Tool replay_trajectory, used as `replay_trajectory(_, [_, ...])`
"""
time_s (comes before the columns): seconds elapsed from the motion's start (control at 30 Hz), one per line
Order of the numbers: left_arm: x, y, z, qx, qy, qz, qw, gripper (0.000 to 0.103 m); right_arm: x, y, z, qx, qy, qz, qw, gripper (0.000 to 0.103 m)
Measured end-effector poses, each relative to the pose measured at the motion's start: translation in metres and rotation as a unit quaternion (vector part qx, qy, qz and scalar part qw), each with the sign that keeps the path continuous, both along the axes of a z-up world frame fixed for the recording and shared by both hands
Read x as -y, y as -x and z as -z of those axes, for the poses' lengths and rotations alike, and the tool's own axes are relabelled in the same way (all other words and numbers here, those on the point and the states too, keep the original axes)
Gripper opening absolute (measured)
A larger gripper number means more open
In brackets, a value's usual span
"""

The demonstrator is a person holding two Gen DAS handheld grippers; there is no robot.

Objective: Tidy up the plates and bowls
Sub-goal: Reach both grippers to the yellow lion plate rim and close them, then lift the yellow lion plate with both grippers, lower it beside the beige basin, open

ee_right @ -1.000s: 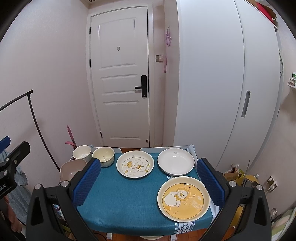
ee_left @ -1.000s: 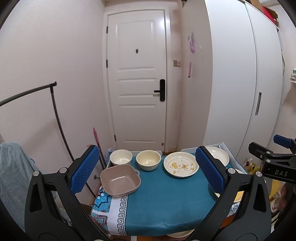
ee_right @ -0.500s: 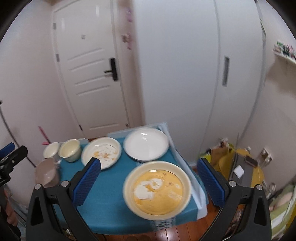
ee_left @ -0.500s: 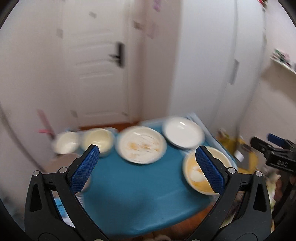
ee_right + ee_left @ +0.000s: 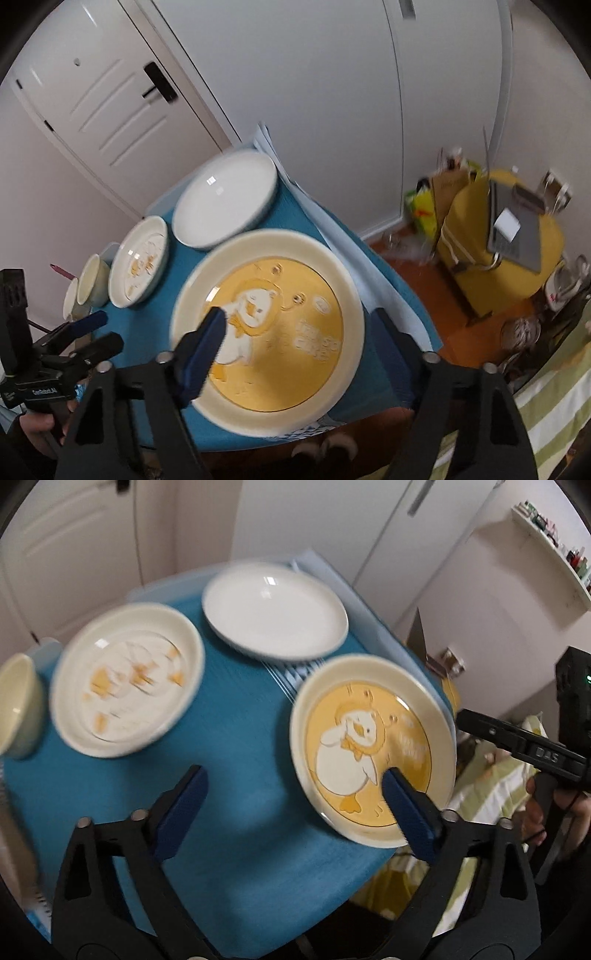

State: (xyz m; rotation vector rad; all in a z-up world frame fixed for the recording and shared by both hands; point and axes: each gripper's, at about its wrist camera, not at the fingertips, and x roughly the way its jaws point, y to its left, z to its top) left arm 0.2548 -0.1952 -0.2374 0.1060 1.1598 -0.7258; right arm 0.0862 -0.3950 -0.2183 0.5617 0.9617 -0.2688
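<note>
Plates now fill the left wrist view, where a second earlier the door and far wall stood behind the whole table. The left gripper (image 5: pixel 291 794) has tipped steeply down and its jaws have just been closing a little; they stand spread, nothing pinched. Its right finger overlaps the near rim of the yellow duck plate (image 5: pixel 369 746), contact unclear; the left finger hangs over bare teal cloth (image 5: pixel 240 738). Beyond the fingertips lie a glossy white plate (image 5: pixel 275 609), a cream plate with orange print (image 5: pixel 127 683), blurred, and a cream bowl (image 5: pixel 16 705) at far left.

In the right wrist view, the right gripper (image 5: pixel 299 325) has also dropped close, jaws just narrowed yet apart, straddling the round, matte-rimmed duck plate (image 5: pixel 269 325) lying flat; its left finger crosses the rim, its right finger beside the far edge. The duck's head points away.
</note>
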Motion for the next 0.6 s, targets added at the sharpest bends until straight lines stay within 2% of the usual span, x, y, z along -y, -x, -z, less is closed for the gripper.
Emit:
replay_trajectory(0.1, [0.012,-0.001,0.022,-0.035,-0.007,0.007,0.9993,0.078,0.009,-0.01,0.017,-0.016,-0.011,-0.024,1.0,0.06])
replay_trajectory(0.17, [0.018,-0.001,0.033,-0.044,-0.018,0.002,0.9988,0.072,0.015,-0.017,0.027,-0.027,-0.009,-0.043,0.999,0.056])
replay_trajectory(0.3, [0.027,0.004,0.047,-0.046,-0.04,-0.022,0.9979,0.057,0.026,-0.026,0.043,-0.044,-0.016,-0.088,0.995,0.037])
replay_trajectory(0.47, [0.034,0.012,0.061,-0.054,-0.064,-0.062,0.9946,0.031,0.033,-0.029,0.051,-0.055,-0.019,-0.144,0.988,0.024])
replay_trajectory(0.6, [0.036,0.019,0.062,-0.047,-0.059,-0.096,0.9926,0.024,0.035,-0.033,0.058,-0.061,-0.016,-0.18,0.982,0.013])
